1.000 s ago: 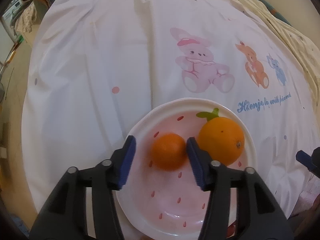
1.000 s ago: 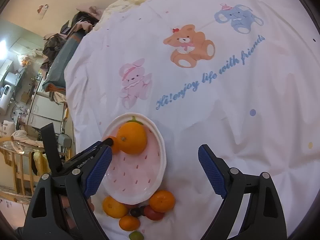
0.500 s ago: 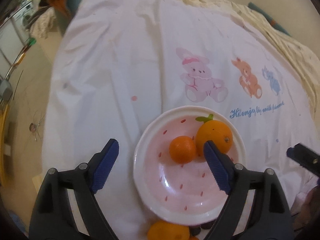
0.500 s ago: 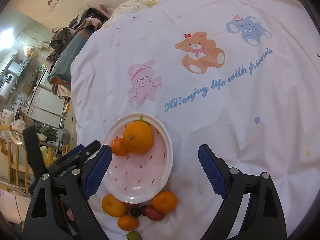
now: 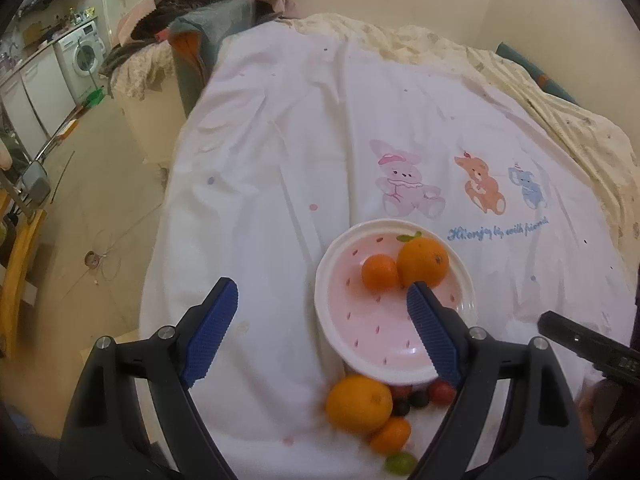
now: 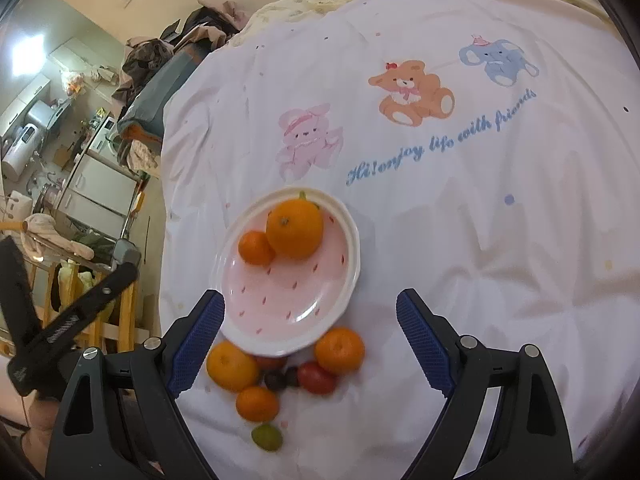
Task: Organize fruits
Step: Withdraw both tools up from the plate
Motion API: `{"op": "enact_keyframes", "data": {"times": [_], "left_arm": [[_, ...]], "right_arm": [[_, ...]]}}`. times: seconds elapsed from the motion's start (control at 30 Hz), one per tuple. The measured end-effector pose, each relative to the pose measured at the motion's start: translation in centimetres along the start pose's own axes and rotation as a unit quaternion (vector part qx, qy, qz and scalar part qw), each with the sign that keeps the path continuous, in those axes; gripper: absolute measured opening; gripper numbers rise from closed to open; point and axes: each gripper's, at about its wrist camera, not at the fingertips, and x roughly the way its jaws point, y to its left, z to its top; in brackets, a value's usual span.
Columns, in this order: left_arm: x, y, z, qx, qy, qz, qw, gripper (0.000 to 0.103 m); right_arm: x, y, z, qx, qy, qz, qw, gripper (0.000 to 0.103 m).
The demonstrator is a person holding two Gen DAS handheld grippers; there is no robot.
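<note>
A pink strawberry-pattern plate lies on the white bedsheet. It holds a big orange and a small mandarin, side by side and touching. Loose fruit lies on the sheet at the plate's near rim: oranges, a red tomato, dark grapes and a green grape. My left gripper is open and empty, raised above the plate's left side. My right gripper is open and empty above the loose fruit.
The sheet has printed cartoon animals and blue lettering behind the plate. The bed's left edge drops to the floor. A yellow wooden chair, cabinets and a washing machine stand left.
My left gripper let go of the small mandarin in the plate, opened wide and drew back and up. My right gripper also rose a little, bringing the loose fruit fully into view.
</note>
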Motion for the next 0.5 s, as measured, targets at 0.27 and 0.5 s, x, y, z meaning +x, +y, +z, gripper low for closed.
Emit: {"op": "enact_keyframes", "data": {"times": [0.27, 0.5], "left_arm": [[-2.3, 0.8, -3.3, 0.0, 0.012, -0.016, 0.9998, 0.084], [-3.2, 1.6, -5.3, -0.007, 0.031, -0.041, 0.9987, 0.084]], "right_arm": [[-0.7, 0.5, -2.9, 0.003, 0.006, -0.001, 1.0, 0.09], [-1.1, 0.8, -5.0, 0.005, 0.009, -0.001, 1.0, 0.09]]}}
